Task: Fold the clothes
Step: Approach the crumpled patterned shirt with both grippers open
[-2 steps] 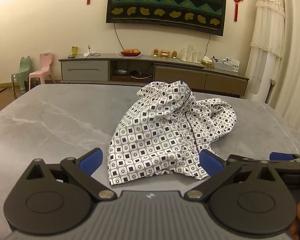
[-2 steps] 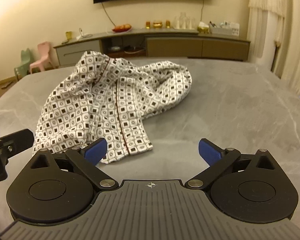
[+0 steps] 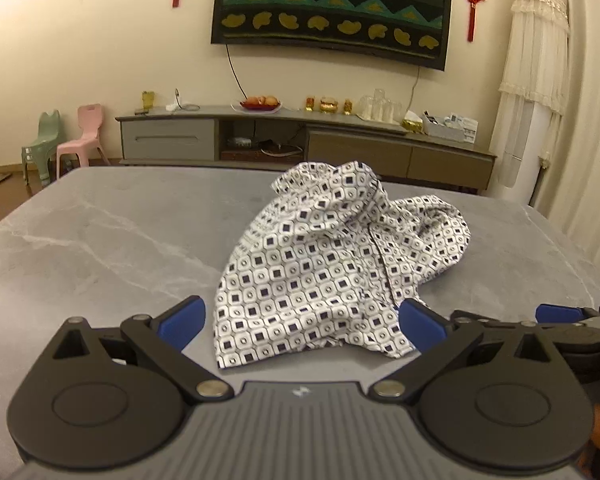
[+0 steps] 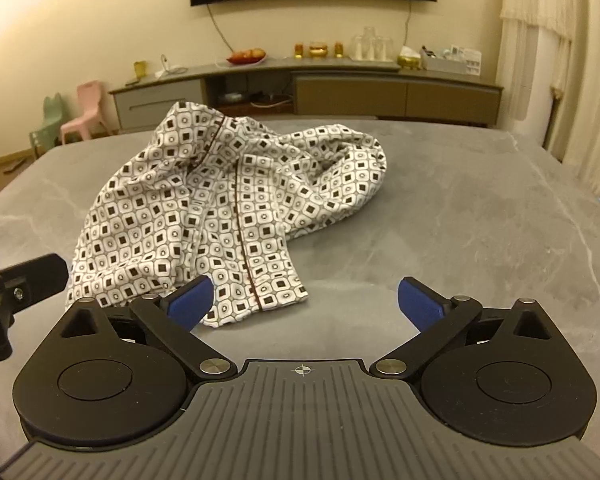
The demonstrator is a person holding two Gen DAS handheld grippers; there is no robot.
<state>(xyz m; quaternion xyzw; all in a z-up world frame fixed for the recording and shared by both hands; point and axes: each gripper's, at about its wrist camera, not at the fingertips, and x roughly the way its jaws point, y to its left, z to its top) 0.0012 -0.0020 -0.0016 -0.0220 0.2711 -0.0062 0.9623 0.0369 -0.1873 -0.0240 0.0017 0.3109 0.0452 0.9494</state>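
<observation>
Broad grey marble-look table (image 3: 100, 240), matte with pale veins, filling mid-frame. Behind, cream wall, dark wall screen (image 3: 332, 8) at top centre, long grey media console (image 3: 300, 140) across the middle, two small plastic chairs (image 3: 80, 140) at left. Crumpled patterned garment (image 3: 332, 264), thin white cloth with dark squares and ringed dots, heaped at centre of table, hem lying flat at near edge (image 4: 188, 240). Left gripper (image 3: 302, 326) spread wide, blue pads flanking the hem, holding nothing. Right gripper (image 4: 304, 300) likewise spread, empty, over bare stone just right of the cloth.
</observation>
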